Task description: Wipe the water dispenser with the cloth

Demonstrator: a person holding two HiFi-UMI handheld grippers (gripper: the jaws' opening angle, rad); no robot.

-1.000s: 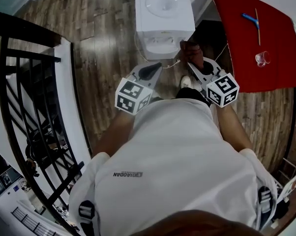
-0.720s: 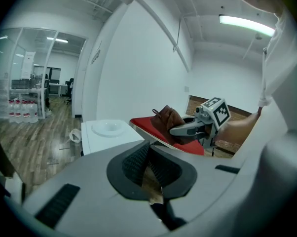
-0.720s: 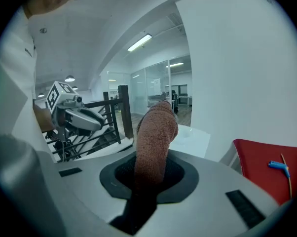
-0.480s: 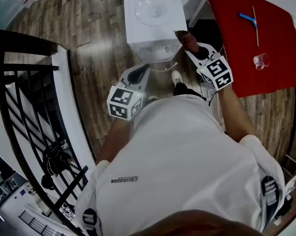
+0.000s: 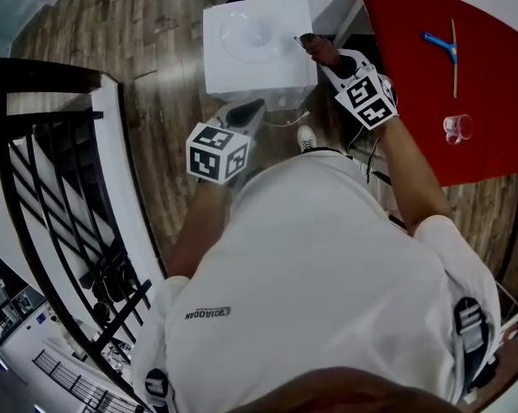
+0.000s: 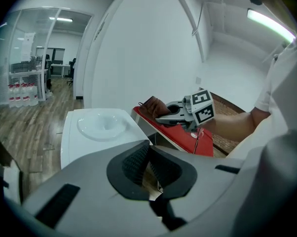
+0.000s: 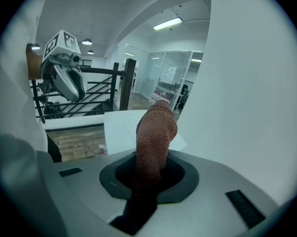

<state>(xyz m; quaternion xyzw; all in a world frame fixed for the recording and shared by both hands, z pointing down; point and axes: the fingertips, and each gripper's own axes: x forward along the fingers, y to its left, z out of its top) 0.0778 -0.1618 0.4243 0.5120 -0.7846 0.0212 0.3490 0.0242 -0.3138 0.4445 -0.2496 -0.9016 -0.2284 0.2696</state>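
The white water dispenser (image 5: 257, 46) stands on the wood floor ahead of me, its round top recess facing up. My right gripper (image 5: 311, 45) is shut on a brown cloth (image 5: 323, 53) and hovers at the right edge of the dispenser's top. In the right gripper view the cloth (image 7: 156, 132) sticks up out of the jaws, with the dispenser top (image 7: 120, 125) beyond it. My left gripper (image 5: 255, 107) hangs lower, in front of the dispenser, shut on nothing. In the left gripper view its pads (image 6: 138, 163) meet, and the dispenser top (image 6: 101, 127) lies just ahead.
A red table (image 5: 414, 101) stands at the right with a blue tool (image 5: 440, 46), a thin stick and a clear cup (image 5: 455, 127). A black stair railing (image 5: 61, 196) runs along the left. A white cable (image 5: 290, 120) hangs by the dispenser's front.
My right gripper has lifted the cloth from the dispenser's lower front right up to the right edge of its top. The left gripper has stayed low in front.
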